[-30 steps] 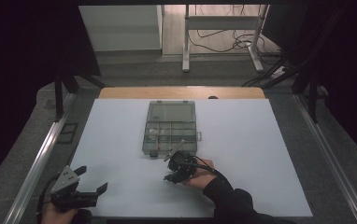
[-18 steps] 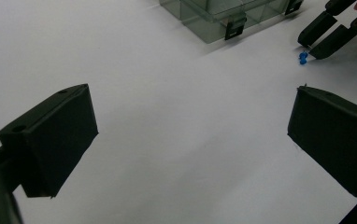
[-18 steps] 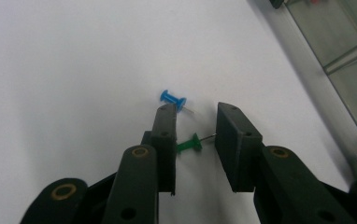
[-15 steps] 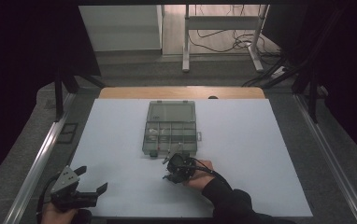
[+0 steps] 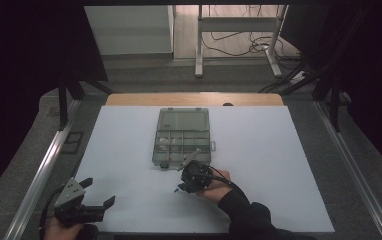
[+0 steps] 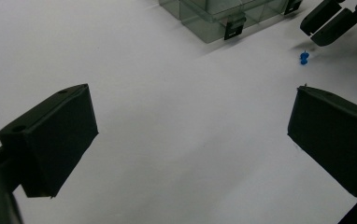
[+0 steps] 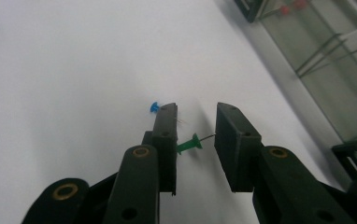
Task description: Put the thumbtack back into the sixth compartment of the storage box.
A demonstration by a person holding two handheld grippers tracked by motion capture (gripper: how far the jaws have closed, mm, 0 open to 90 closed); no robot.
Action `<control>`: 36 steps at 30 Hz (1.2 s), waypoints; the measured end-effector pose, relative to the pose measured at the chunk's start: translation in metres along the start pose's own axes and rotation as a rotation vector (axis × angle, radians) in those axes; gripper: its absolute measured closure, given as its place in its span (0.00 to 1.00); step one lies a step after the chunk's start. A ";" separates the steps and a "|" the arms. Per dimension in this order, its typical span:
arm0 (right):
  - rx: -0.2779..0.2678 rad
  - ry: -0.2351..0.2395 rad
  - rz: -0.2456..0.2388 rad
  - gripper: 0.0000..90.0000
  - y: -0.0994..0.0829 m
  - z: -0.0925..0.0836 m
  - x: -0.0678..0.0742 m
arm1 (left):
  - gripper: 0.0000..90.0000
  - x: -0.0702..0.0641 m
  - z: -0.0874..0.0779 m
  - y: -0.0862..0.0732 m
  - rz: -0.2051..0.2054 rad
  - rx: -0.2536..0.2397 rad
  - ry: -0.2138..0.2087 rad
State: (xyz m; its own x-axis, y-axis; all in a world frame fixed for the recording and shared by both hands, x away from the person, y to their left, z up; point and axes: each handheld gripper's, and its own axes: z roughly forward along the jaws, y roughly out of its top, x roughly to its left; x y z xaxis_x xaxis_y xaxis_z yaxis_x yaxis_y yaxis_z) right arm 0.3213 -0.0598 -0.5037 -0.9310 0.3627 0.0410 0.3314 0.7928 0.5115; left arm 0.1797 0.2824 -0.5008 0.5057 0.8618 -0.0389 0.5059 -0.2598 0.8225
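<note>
Your right claw (image 7: 195,126) pinches a green pushpin (image 7: 189,143) at 6 o'clock of the open compartment box (image 5: 181,142); your left claw (image 5: 101,192) rests open, empty. A blue pushpin (image 7: 154,108) lies loose on the tabletop (image 5: 279,150) beside it, so sorting looks unfinished.

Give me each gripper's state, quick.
Left gripper: open, holding nothing, above bare table.
Right gripper: partly open around a green pushpin; whether it grips the pin cannot be told. A blue pushpin lies just beyond it.
</note>
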 end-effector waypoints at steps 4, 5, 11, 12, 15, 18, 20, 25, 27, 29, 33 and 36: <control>-0.016 -0.006 0.013 0.77 0.000 -0.004 -0.003 | 0.02 0.000 0.000 0.000 0.000 0.000 -0.001; -0.020 -0.007 0.018 0.77 0.000 -0.005 -0.003 | 0.02 0.000 0.000 0.000 0.001 0.001 -0.001; -0.039 -0.011 0.034 0.77 0.001 -0.011 -0.007 | 0.02 0.000 0.000 0.000 0.001 0.002 -0.001; -0.039 -0.013 0.038 0.77 0.001 -0.012 -0.008 | 0.02 0.000 0.000 0.000 0.001 0.002 -0.002; -0.048 -0.021 0.042 0.77 0.002 -0.014 -0.010 | 0.02 0.000 0.000 0.000 0.002 0.003 -0.002; -0.055 -0.024 0.056 0.77 0.003 -0.017 -0.010 | 0.02 0.000 0.000 0.000 0.002 0.004 -0.002; -0.062 -0.027 0.054 0.77 0.003 -0.018 -0.012 | 0.02 0.000 0.000 0.000 0.003 0.004 -0.002; -0.070 -0.034 0.070 0.77 0.004 -0.021 -0.013 | 0.02 0.000 0.000 0.000 0.003 0.005 -0.003; -0.073 -0.037 0.072 0.77 0.005 -0.022 -0.014 | 0.02 0.000 0.001 0.000 0.003 0.006 -0.003; -0.079 -0.038 0.074 0.77 0.006 -0.023 -0.015 | 0.02 0.000 0.001 0.000 0.002 0.007 -0.003; -0.093 -0.039 0.087 0.77 0.009 -0.026 -0.017 | 0.02 0.000 0.001 0.000 0.001 0.007 -0.004; -0.111 -0.036 0.086 0.77 0.011 -0.027 -0.019 | 0.02 0.000 0.001 0.000 0.001 0.007 -0.004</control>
State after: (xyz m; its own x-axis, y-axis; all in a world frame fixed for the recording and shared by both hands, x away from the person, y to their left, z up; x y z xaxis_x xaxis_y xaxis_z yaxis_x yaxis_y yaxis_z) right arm 0.3386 -0.0718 -0.4756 -0.8931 0.4460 0.0593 0.3891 0.6994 0.5995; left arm 0.1806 0.2821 -0.5008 0.5086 0.8601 -0.0405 0.5103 -0.2633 0.8187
